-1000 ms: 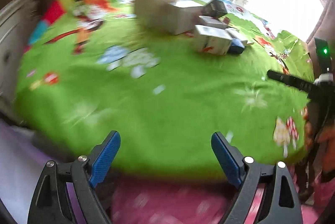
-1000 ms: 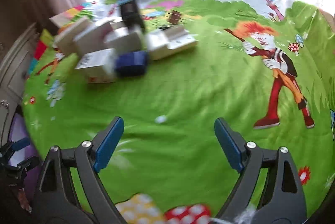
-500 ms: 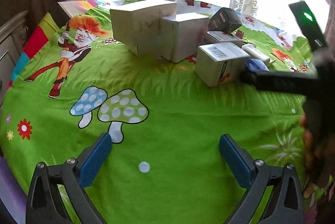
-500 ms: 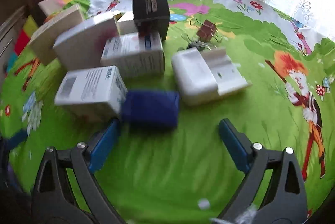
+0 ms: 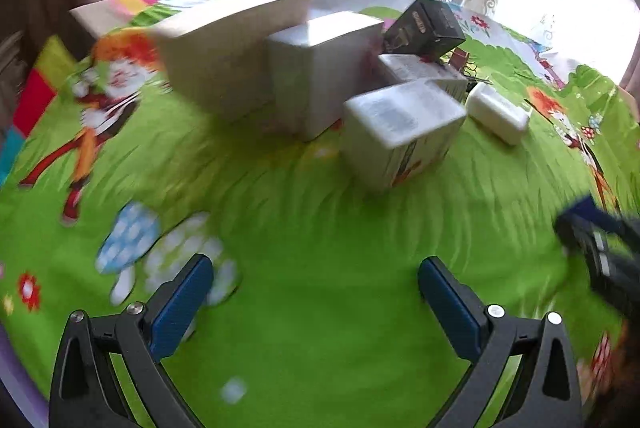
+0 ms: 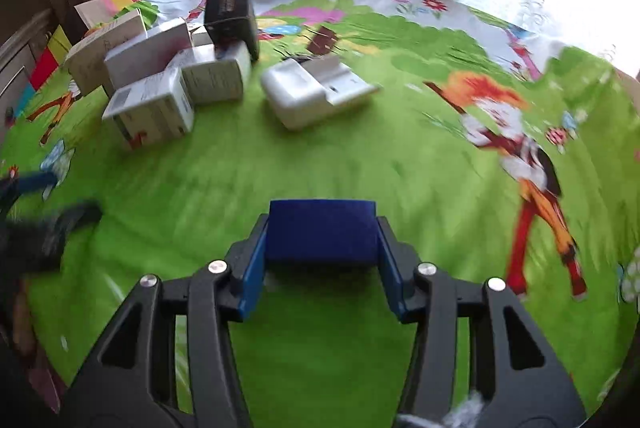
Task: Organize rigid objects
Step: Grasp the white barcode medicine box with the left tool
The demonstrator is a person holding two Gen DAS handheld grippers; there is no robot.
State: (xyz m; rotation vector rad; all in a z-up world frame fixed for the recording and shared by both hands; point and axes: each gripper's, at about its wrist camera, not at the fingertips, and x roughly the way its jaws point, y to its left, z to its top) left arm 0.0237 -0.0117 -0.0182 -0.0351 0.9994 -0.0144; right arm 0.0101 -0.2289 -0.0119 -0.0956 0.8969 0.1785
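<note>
A dark blue box (image 6: 322, 234) sits between the blue pads of my right gripper (image 6: 322, 224), whose jaws are closing and press on its two sides; it is off the cloth. In the left wrist view that gripper (image 5: 600, 248) shows blurred at the right edge. My left gripper (image 5: 314, 264) stands wide open over bare green cloth, short of the pile, nothing between its fingers. The pile holds several white boxes: a barcode box (image 5: 400, 132) nearest, a cube (image 5: 320, 68) and a large box (image 5: 228, 44) behind, with a black box (image 5: 428, 28) leaning at the back.
A round table under a bright green cartoon cloth (image 6: 360, 168) carries everything. A white open case (image 6: 316, 92) lies right of the pile, a binder clip (image 6: 324, 40) behind it. Curtains and a bright window stand beyond; a cabinet is at the left.
My right gripper shut on the blue box beside the barcode box and drew it back from the pile. My left gripper moved in toward the white boxes and opened wider.
</note>
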